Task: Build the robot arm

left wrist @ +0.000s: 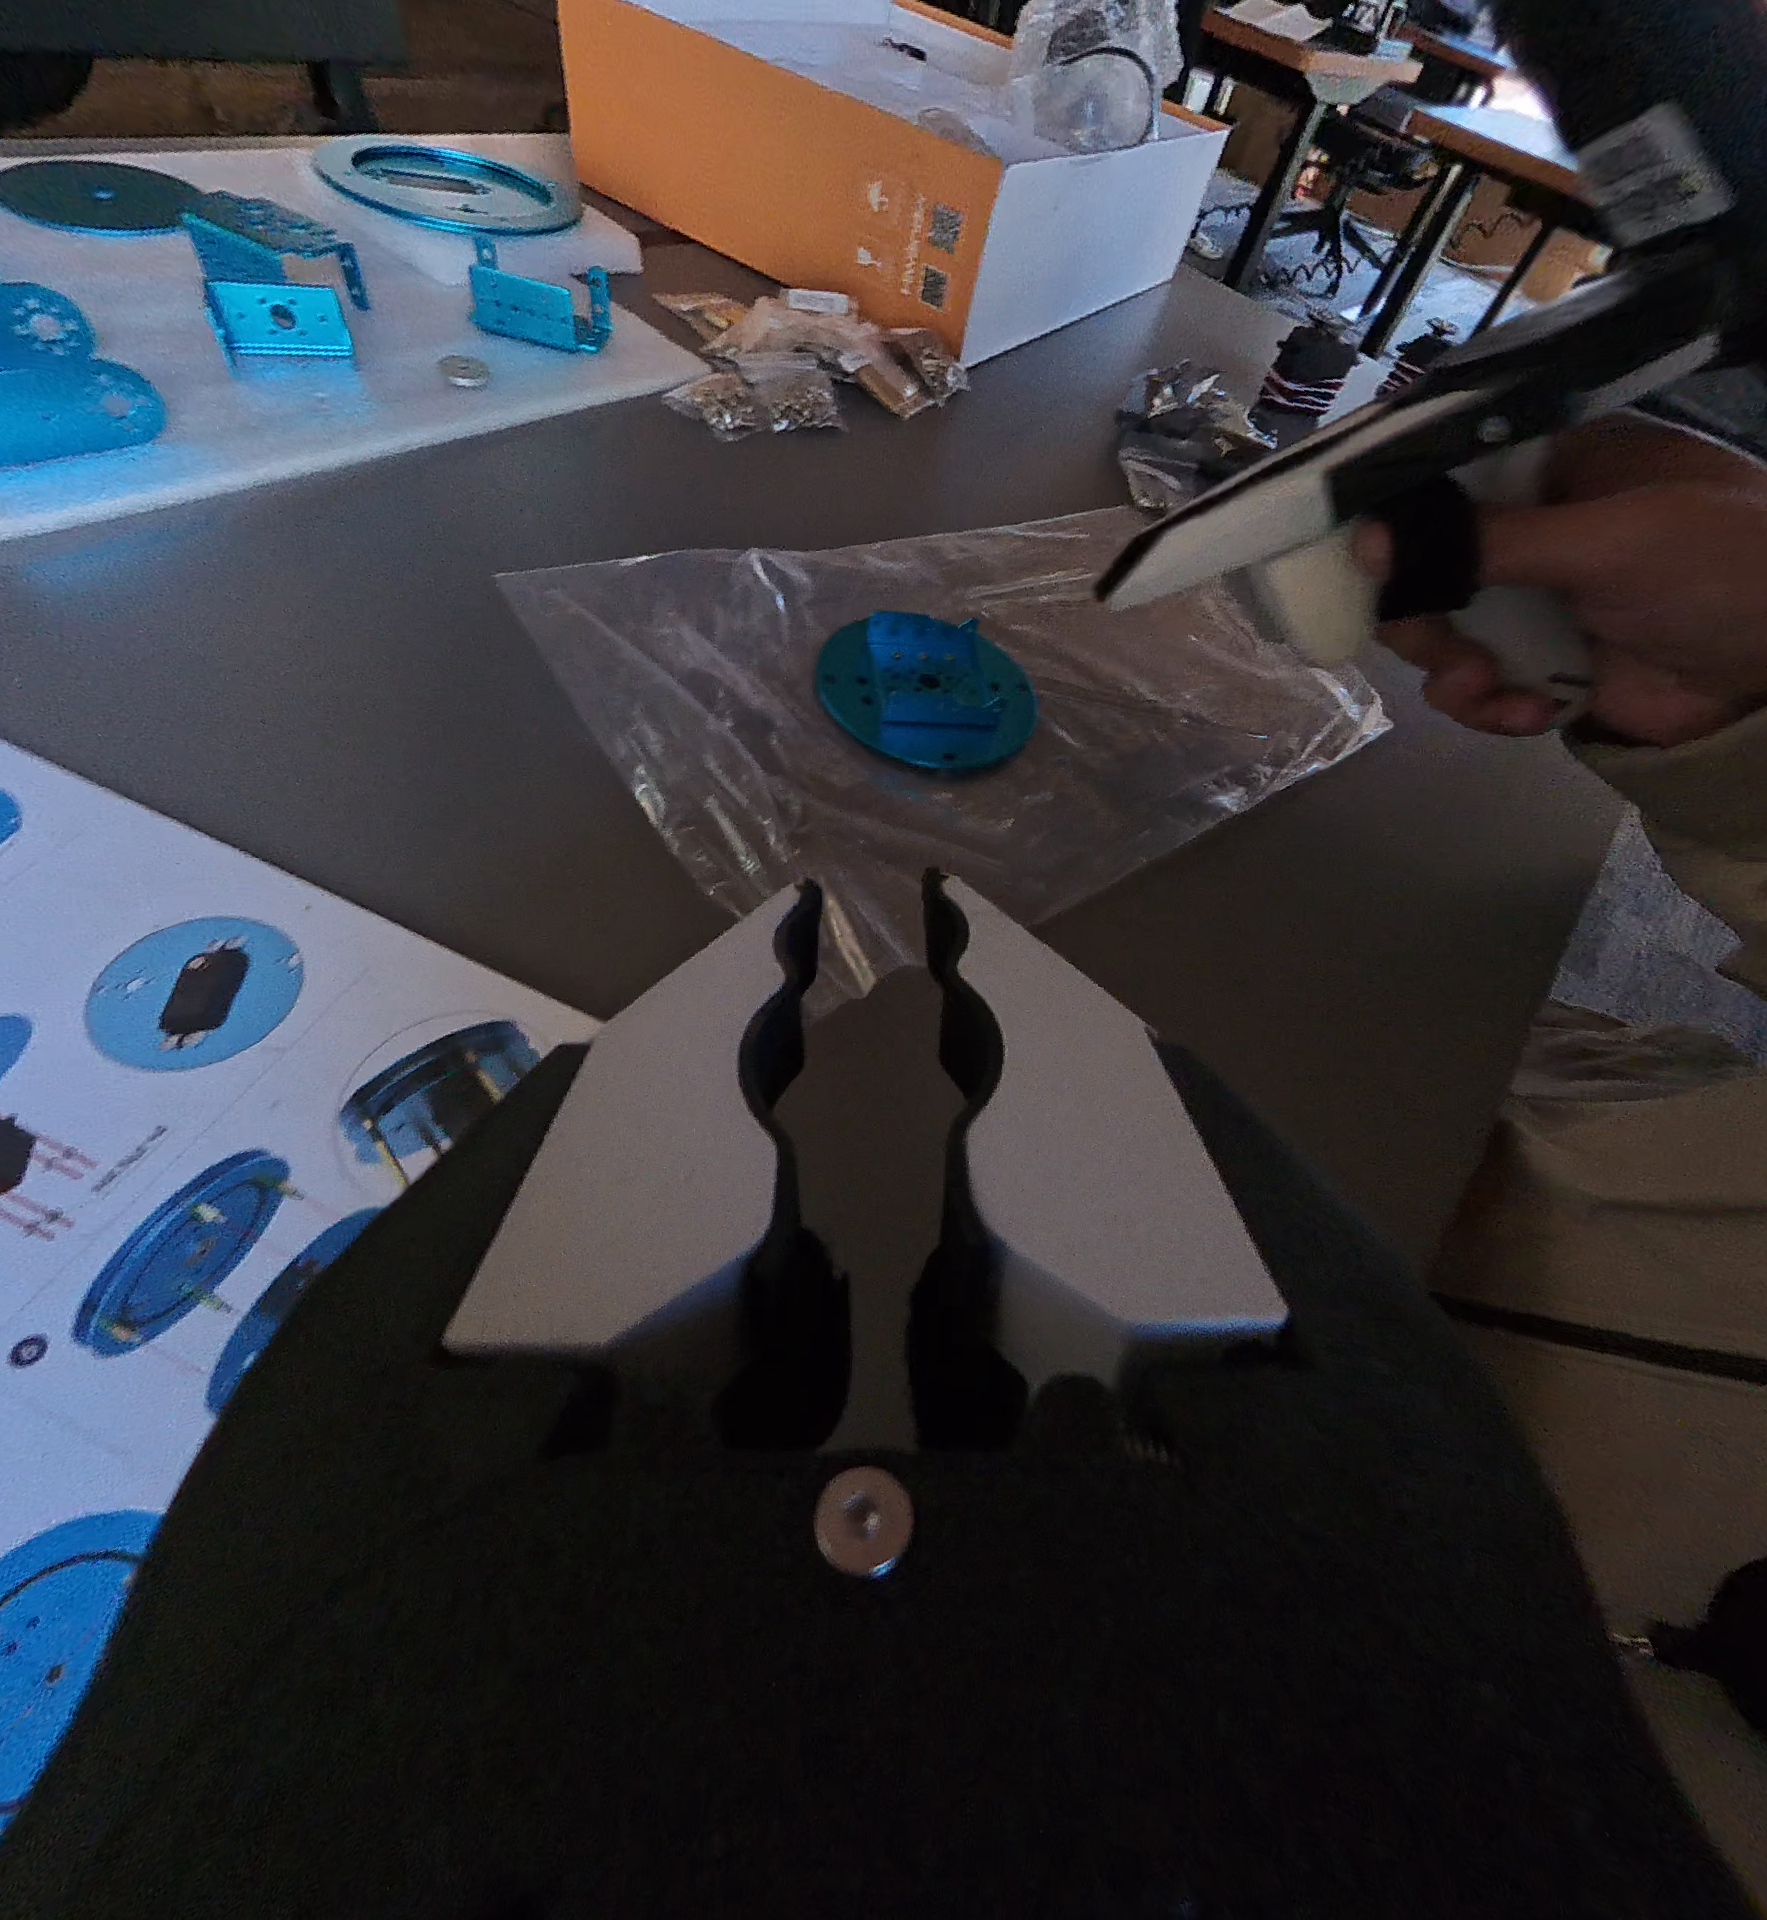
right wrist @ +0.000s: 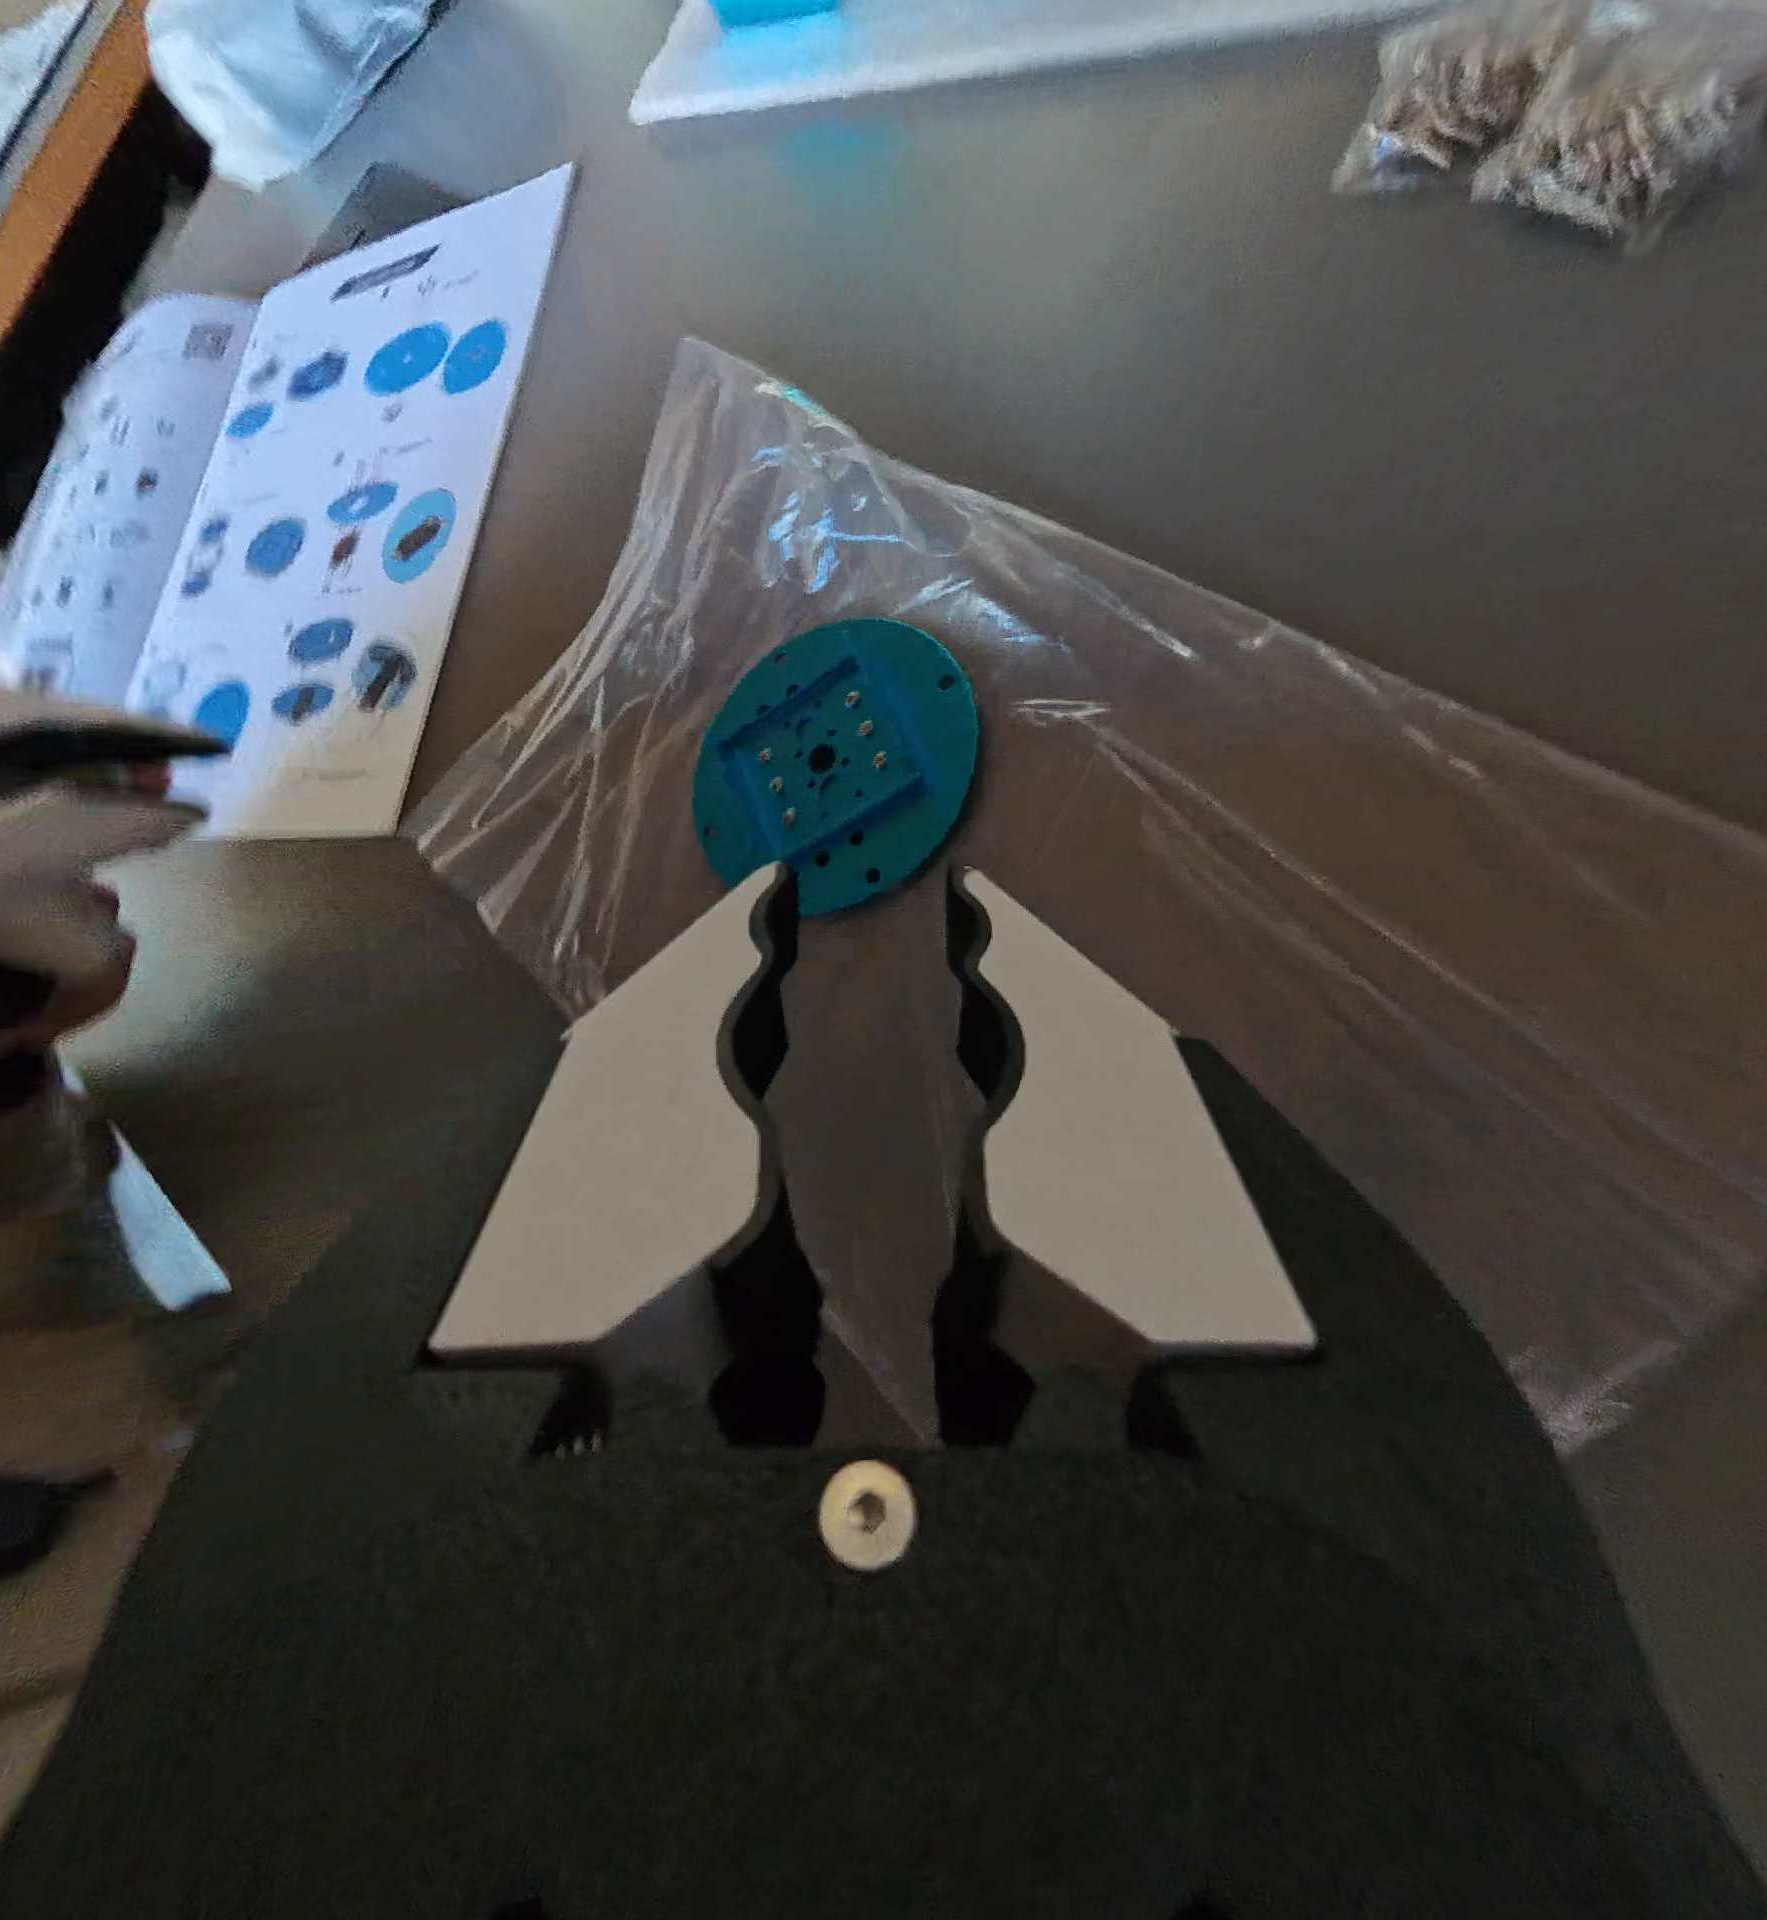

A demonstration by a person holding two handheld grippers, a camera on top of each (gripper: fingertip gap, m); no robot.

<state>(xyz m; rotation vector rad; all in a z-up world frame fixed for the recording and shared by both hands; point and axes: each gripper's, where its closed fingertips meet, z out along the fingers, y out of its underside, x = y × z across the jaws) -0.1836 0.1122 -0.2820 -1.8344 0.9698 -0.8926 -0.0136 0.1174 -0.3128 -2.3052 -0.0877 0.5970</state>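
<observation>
We count one blue disc assembly (left wrist: 926,691) on one clear plastic bag (left wrist: 1118,727). At far left, we count two blue U-brackets (left wrist: 281,275), one blue ring (left wrist: 448,187) and one small washer (left wrist: 461,370). We see one orange-and-white box (left wrist: 858,177), one printed instruction sheet (left wrist: 131,1091) near left, and several small hardware bags (left wrist: 806,358), number unclear.
</observation>
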